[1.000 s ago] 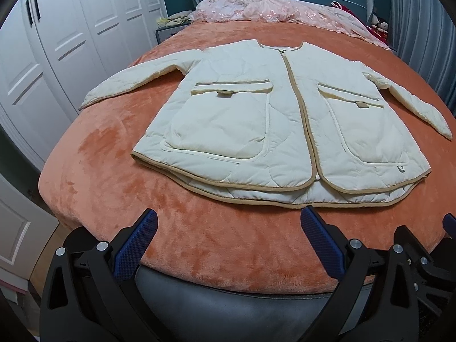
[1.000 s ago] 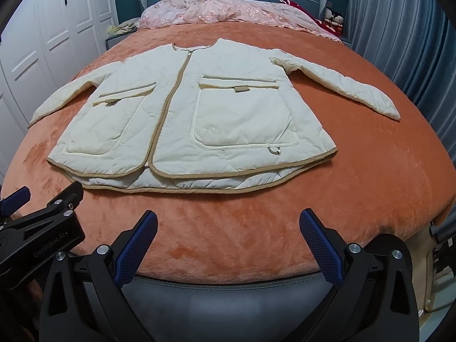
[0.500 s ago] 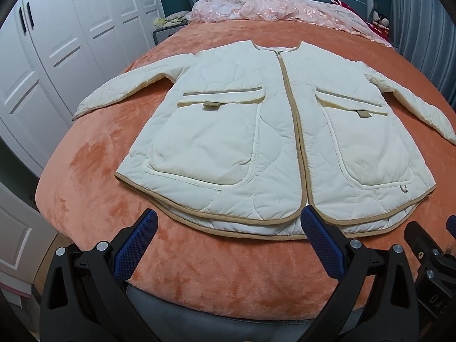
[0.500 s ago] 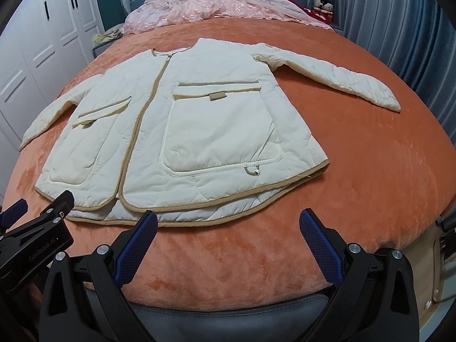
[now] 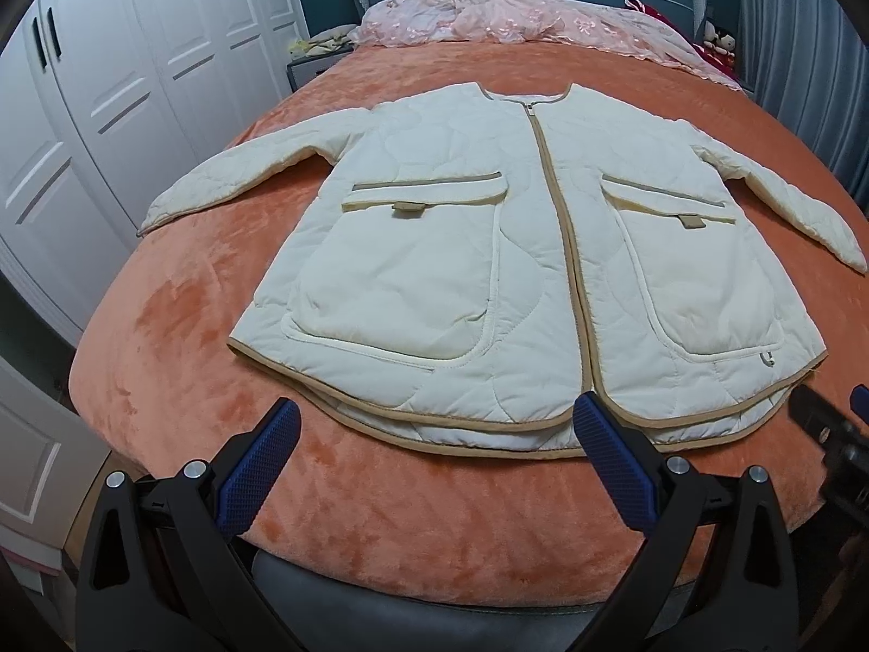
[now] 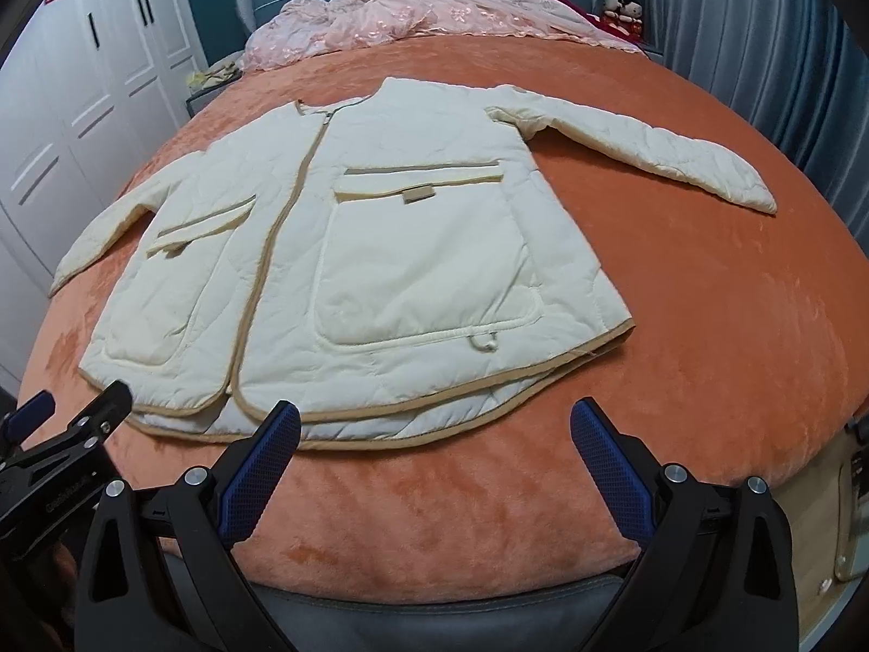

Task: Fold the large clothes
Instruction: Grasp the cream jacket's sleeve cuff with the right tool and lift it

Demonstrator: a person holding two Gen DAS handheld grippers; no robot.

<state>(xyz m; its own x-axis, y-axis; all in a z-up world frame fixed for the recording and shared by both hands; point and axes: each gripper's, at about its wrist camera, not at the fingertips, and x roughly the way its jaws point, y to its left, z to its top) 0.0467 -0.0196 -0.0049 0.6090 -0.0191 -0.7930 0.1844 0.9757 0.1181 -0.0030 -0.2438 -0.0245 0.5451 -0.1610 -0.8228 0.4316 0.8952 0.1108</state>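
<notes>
Folding not yet begun, judging from the layout. Cream quilted jacket (image 5: 489,271) spread flat and face up on the orange bed (image 5: 179,337), zipped shut down the front, both sleeves stretched out to the sides, hem toward the foot of the bed and collar toward the headboard. No fold anywhere in the body or sleeves; everything left to do, most likely sleeves in first, then the body over itself.

Tan binding along the hem, zip line and neckline. 2 large patch pockets with flaps and small tan tabs on the front. Back hem peeking out below the front hem as a second tan-edged layer. Padded and thick-looking, so probably bulky and springy at a crease.

Left gripper (image 5: 432,462) hovering just above the hem near the zip line, blue-padded fingers (image 5: 258,467) spread wide and grasping nothing. Right gripper (image 6: 434,462) likewise over the hem on its own side, fingers (image 6: 611,467) released, empty. Pink bedding (image 5: 516,22) bunched at the head of the bed, well apart from the jacket.
</notes>
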